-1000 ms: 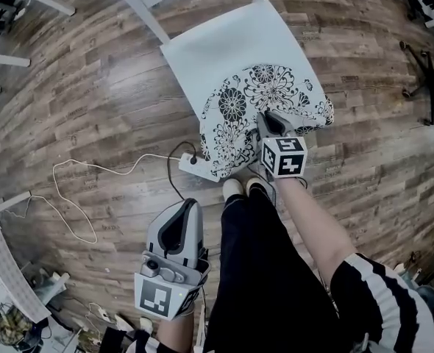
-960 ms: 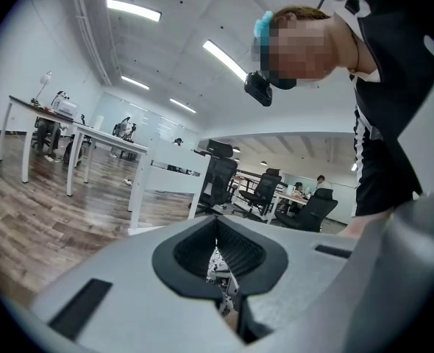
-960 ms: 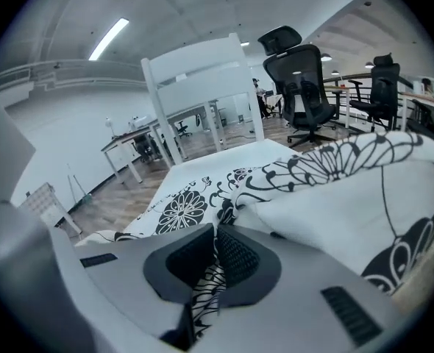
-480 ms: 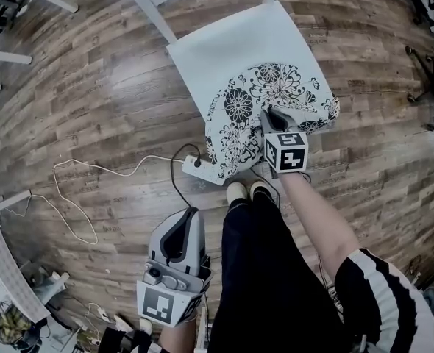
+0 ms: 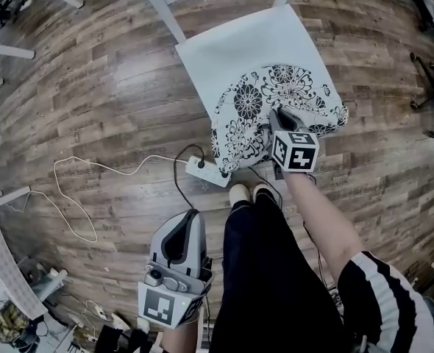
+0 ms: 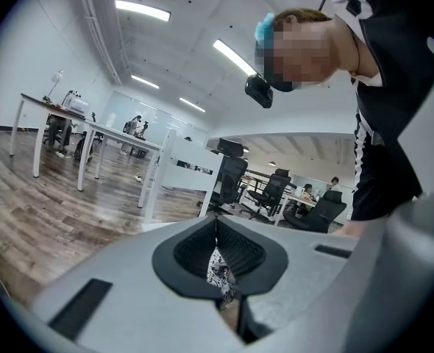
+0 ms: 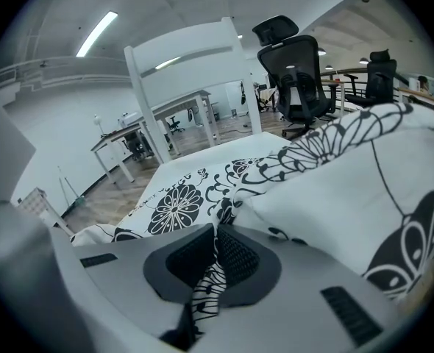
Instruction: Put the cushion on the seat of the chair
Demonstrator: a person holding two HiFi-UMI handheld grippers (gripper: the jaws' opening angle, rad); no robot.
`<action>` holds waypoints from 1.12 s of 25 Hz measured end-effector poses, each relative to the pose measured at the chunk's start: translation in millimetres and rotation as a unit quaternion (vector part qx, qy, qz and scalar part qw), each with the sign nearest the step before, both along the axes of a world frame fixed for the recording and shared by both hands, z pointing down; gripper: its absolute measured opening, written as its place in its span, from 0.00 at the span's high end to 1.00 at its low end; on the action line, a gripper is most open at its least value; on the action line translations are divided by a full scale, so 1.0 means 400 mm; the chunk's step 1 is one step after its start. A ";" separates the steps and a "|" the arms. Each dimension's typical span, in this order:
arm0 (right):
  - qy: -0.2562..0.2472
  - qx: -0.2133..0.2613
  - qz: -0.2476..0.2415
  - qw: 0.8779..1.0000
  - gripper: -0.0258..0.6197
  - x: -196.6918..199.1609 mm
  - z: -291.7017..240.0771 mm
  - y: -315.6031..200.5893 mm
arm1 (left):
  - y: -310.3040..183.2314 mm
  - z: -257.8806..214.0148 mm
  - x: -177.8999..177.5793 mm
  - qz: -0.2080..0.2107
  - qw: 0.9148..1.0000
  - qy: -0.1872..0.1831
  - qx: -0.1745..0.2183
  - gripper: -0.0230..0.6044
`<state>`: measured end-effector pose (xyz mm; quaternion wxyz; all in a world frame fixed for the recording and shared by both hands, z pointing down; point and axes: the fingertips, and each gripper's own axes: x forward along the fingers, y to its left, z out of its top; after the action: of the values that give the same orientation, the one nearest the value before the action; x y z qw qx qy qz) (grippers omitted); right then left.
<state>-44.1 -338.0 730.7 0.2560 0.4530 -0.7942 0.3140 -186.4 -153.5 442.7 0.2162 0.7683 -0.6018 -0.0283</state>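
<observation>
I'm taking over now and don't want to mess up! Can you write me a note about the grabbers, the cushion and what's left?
Right gripper: shut on a fold of the cushion.
Left gripper: shut, empty, low beside the person's leg.
Cushion: partly on the chair seat, its near part hanging over the front edge.
Done: cushion brought to the chair.
Left: probably slide it fully onto the seat, then let go.

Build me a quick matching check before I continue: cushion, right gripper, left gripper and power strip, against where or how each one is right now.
Things:
1. cushion
2. right gripper
3. left gripper
4. power strip

States:
A. on the floor, by the person's shoes
B. jaws shut on patterned fabric
C. partly on the white chair seat, hanging over its near edge
D. jaws together, nothing held, kept back beside the leg

Pairs: 1-C; 2-B; 3-D; 4-A
</observation>
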 end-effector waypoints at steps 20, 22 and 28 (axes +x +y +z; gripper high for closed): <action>0.017 0.038 -0.055 0.998 0.92 -0.180 -0.026 -0.262 | -0.019 0.018 -0.067 -0.029 0.999 0.006 -0.011 0.95; 0.018 0.042 -0.059 0.997 0.92 -0.191 -0.029 -0.278 | -0.020 0.020 -0.068 -0.030 0.999 0.008 -0.013 0.95; 0.013 0.045 -0.063 0.997 0.92 -0.211 -0.041 -0.318 | -0.021 0.020 -0.060 -0.029 0.999 0.007 -0.016 0.95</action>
<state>-128.4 -465.1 714.4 0.2651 0.4173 -0.8310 0.2550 -210.4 -161.8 450.7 0.2317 0.7465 -0.6230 -0.0307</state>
